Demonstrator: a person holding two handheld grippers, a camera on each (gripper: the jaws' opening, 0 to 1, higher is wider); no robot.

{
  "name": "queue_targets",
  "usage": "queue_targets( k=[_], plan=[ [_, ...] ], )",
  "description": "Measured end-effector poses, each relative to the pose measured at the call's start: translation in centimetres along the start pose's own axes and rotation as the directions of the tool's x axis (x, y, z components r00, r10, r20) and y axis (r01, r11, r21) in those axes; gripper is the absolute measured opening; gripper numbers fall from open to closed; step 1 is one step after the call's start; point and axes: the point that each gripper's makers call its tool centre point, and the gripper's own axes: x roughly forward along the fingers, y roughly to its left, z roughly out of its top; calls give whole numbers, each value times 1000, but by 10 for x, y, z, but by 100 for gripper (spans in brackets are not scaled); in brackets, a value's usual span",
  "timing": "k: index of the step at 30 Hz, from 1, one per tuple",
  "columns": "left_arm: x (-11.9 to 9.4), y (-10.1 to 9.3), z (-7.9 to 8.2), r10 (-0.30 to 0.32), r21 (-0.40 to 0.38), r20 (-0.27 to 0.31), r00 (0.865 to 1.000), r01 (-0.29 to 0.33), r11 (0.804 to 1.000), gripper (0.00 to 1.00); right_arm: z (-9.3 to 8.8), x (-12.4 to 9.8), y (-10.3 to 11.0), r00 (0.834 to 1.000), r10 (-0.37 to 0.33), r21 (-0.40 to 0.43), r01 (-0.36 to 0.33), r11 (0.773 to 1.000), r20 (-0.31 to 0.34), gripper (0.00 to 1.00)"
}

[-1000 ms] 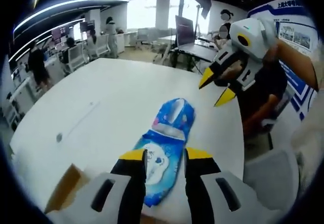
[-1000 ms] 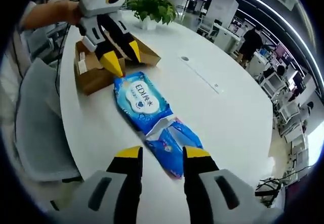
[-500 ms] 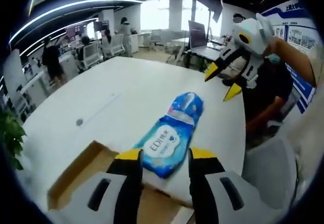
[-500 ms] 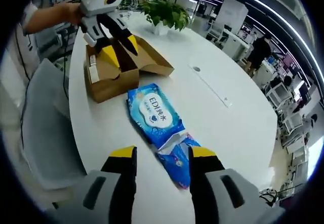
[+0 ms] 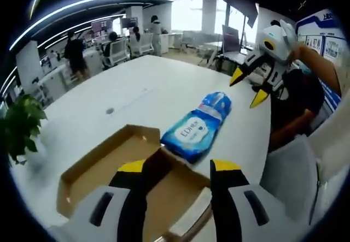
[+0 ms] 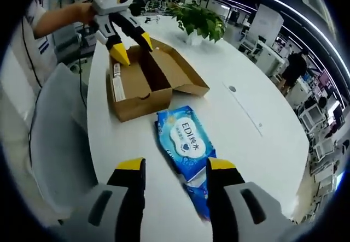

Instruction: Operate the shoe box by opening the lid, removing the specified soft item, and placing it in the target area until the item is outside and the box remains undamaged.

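Judging the job all but finished, I hold my left gripper [image 6: 129, 47] and right gripper [image 5: 251, 89] with jaws spread and empty, the wipes pack [image 6: 187, 142] lying on the table [image 6: 246, 138] just beside the open shoe box [image 6: 143, 83], leaving only withdrawal.

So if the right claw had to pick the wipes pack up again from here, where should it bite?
Probably across the narrow width of the blue wipes pack, near its middle, coming straight down from above. It lies flat and lengthwise on the white table, clear of the open shoe box, so its long side edges are free. The right claw hangs open over its near end.
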Motion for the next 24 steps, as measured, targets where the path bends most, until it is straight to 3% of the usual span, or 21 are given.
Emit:
queue_targets(
  k=[12, 24],
  plan=[
    [-42, 28, -39, 98, -80, -15, 995, -99, 992, 47, 27, 20, 23, 997, 69, -34, -67, 997, 40, 43],
    [-76, 54, -83, 186, -176, -39, 982, -190, 966, 49, 49, 48, 49, 988, 149, -85, -146, 986, 37, 43]
  ],
)
